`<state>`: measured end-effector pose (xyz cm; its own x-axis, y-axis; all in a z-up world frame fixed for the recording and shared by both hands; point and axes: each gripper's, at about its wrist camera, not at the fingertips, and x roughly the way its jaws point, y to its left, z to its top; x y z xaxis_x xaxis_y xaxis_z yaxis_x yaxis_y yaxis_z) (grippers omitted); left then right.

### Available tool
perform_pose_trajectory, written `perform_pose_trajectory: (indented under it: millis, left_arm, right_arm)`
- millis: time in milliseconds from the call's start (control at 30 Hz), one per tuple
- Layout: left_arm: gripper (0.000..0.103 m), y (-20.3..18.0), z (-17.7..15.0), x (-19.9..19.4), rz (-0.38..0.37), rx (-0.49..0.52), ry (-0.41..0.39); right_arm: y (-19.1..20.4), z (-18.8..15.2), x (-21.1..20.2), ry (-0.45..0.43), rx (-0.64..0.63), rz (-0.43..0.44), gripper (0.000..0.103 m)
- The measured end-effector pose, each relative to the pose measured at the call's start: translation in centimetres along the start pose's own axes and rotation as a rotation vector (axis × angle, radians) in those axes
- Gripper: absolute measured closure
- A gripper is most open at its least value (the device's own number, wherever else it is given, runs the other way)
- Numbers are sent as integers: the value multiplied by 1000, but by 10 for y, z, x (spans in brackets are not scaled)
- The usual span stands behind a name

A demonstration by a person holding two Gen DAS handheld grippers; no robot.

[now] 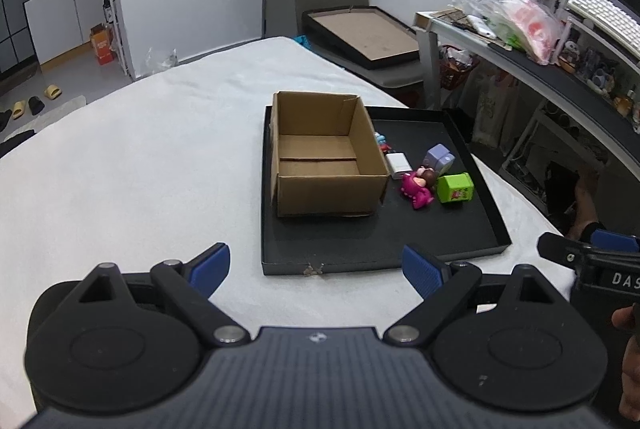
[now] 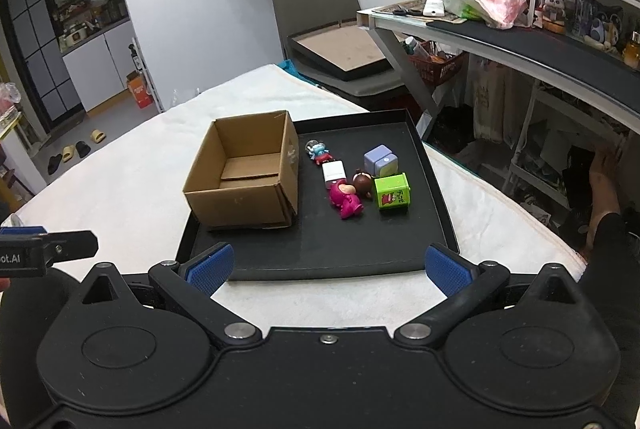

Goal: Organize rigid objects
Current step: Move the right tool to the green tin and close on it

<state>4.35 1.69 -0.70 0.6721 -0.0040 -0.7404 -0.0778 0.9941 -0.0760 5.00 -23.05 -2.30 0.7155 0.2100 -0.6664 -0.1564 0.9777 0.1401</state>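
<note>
On the white-covered table [image 2: 120,189] in front of me sits a shallow black tray [image 2: 320,253], pushed toward the table's right edge, and everything I have to sort is inside it. My left gripper [image 1: 316,271] hangs just short of the tray's near rim with its blue-padded fingers [image 1: 210,269] spread wide and nothing between them; my right gripper [image 2: 328,267] is spread just as wide and equally empty, its fingertips over the tray's near edge. An open cardboard box [image 2: 244,181] stands upright along the tray's left side, flaps folded down inside, with nothing in it that I can see. To the right of the box, in the tray's middle, the small toys lie in a loose cluster: a little blue and red figure [image 2: 319,151] farthest back, close to the box wall; a white block [image 2: 334,171] just in front of it; a pink figure [image 2: 346,200] lying on its side nearest to me; a brown round-headed figure [image 2: 363,182] touching the pink one; a lilac cube [image 2: 380,160] behind that; and a green cube [image 2: 392,192] with a printed face toward the tray's right side, just in front of the lilac one. From the left camera the box hides most of the blue and red figure. The tray's near strip is bare. Beyond the table's right edge stands a cluttered desk [image 2: 520,41].
</note>
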Motion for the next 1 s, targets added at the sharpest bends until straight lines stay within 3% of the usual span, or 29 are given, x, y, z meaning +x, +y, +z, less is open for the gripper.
perform_pose_trajectory:
  millis: [300,1000]
  left_arm:
    - [11,9,20,37,28,-29,36]
    - [14,13,68,116,34,-49,120]
  right_arm:
    - [-8,13,30,28,-3,-8,0]
    - [-54,50,108,64,138,14,0]
